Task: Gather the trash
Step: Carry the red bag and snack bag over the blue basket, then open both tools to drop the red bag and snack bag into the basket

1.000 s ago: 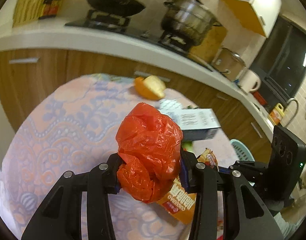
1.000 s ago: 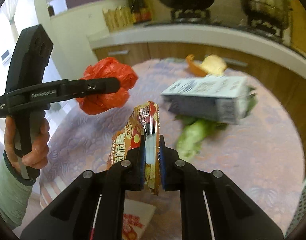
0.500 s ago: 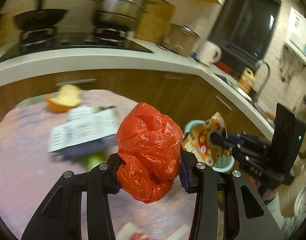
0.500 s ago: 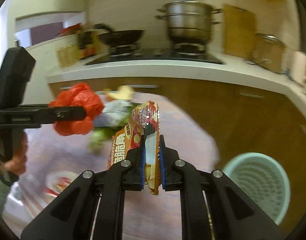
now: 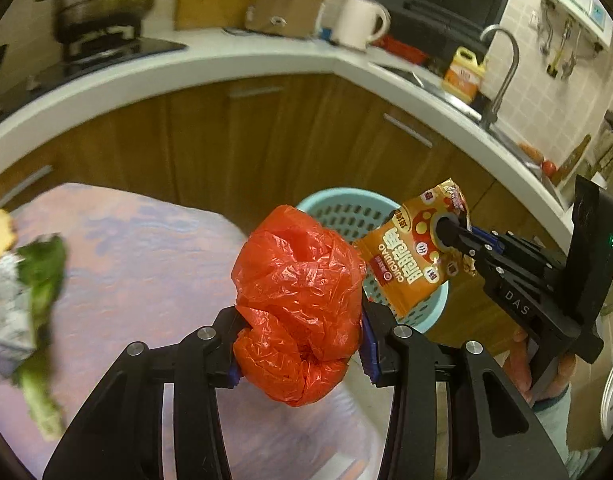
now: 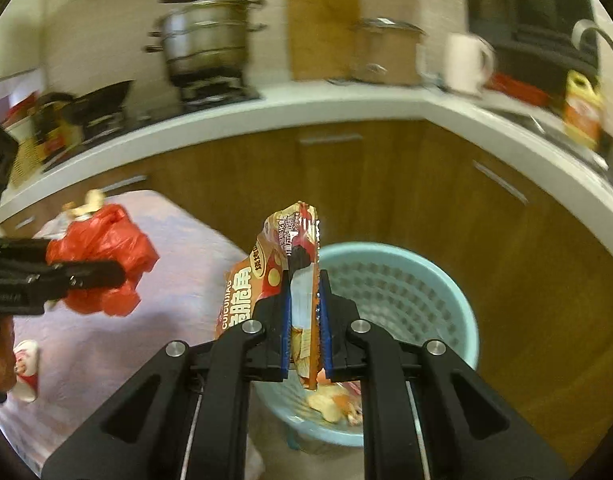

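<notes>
My left gripper [image 5: 300, 344] is shut on a crumpled red plastic bag [image 5: 298, 300] and holds it over the table's right edge; it also shows in the right wrist view [image 6: 102, 260]. My right gripper [image 6: 304, 320] is shut on an orange snack packet [image 6: 294, 276], held above a light blue trash basket [image 6: 434, 284]. The packet [image 5: 414, 264] and the basket [image 5: 342, 210] also show in the left wrist view, right of the bag. Some scraps lie in the basket's bottom [image 6: 334, 404].
A round table with a pink patterned cloth [image 5: 138, 260] holds a grey carton [image 5: 6, 320], green vegetable scraps [image 5: 42, 292] and a red-white wrapper [image 6: 26, 364]. Wooden cabinets and a white counter [image 5: 246, 60] with pots and a sink curve behind.
Both grippers have swung right, away from the table's middle toward the blue basket, each still holding its item. The basket has come into full view under the snack packet.
</notes>
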Demonstrator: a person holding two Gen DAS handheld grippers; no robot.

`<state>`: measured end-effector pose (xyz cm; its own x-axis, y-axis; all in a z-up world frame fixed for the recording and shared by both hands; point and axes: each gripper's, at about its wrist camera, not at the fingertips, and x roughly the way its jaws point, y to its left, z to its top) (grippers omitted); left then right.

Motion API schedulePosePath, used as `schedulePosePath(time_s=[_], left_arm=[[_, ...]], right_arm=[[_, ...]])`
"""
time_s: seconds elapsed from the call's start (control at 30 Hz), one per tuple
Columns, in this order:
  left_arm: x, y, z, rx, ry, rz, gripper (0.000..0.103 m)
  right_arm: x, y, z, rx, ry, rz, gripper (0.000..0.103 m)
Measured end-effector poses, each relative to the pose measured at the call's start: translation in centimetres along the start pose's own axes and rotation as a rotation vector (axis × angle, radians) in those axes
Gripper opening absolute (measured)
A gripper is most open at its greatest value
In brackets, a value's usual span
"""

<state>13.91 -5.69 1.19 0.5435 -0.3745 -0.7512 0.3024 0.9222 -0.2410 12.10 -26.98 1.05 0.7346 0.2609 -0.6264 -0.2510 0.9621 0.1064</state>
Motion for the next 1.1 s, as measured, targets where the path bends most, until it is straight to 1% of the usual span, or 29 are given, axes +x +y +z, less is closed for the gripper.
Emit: schedulePosePath(time_s=[0.1, 0.23, 0.37, 0.43, 0.5, 0.53, 0.57, 0.6, 0.63, 0.67, 0.73, 0.83, 0.9, 0.97, 1.03, 1.1], left_arm=[[2.4, -1.5, 0.6, -0.01, 0.025, -0.012, 0.042], [5.4, -3.7, 1.3, 0.003, 0.057, -0.037, 0.043], [7.5, -4.6, 1.4, -0.007, 0.077, -0.055, 0.045], [8.3, -4.7, 1.2, -0.018, 0.088, -0.057, 0.045], [9.4, -4.8, 1.3, -0.022, 0.099, -0.051, 0.047], [9.8, -4.9, 1.3, -0.022, 0.102, -0.043, 0.054], [9.8, -5.0, 1.2, -0.021, 0.102, -0.033, 0.062], [9.8, -5.0, 1.2, -0.017, 0.096, -0.032, 0.066], [9.8, -5.2, 1.2, -0.014, 0.09, -0.037, 0.072], [9.8, -5.3, 1.1, -0.011, 0.086, -0.038, 0.075], [9.8, -5.4, 1.2, -0.01, 0.085, -0.032, 0.075], [9.7, -5.3, 1.3, -0.023, 0.09, -0.038, 0.075], [9.1, -5.1, 1.2, -0.033, 0.077, -0.054, 0.075], [8.4, -5.2, 1.2, -0.023, 0.063, -0.054, 0.075], [7.5, -5.3, 1.2, -0.013, 0.048, -0.051, 0.075], [6.2, -5.0, 1.2, -0.026, 0.028, -0.072, 0.075]], right_arm=[[1.5, -2.0, -0.6, 0.066, 0.051, -0.054, 0.01], [3.3, -4.3, -1.5, 0.128, 0.115, -0.125, 0.01], [5.2, -5.3, -2.0, 0.148, 0.172, -0.201, 0.01], [6.0, -6.2, -2.4, 0.18, 0.2, -0.199, 0.01], [6.4, -7.0, -2.6, 0.202, 0.208, -0.207, 0.011], [6.7, -7.5, -2.7, 0.219, 0.219, -0.208, 0.011], [6.8, -7.8, -3.0, 0.229, 0.227, -0.207, 0.011], [7.0, -8.2, -3.1, 0.239, 0.235, -0.209, 0.012], [7.2, -8.4, -3.1, 0.245, 0.238, -0.212, 0.012], [7.4, -8.7, -3.3, 0.253, 0.244, -0.209, 0.012], [7.9, -9.1, -3.6, 0.265, 0.259, -0.198, 0.013], [8.4, -9.4, -4.0, 0.265, 0.272, -0.23, 0.013], [8.7, -9.8, -4.2, 0.277, 0.274, -0.226, 0.013], [8.3, -9.7, -4.1, 0.279, 0.264, -0.22, 0.014], [7.8, -9.2, -3.8, 0.27, 0.249, -0.213, 0.018], [6.8, -8.2, -3.2, 0.254, 0.218, -0.199, 0.026]])
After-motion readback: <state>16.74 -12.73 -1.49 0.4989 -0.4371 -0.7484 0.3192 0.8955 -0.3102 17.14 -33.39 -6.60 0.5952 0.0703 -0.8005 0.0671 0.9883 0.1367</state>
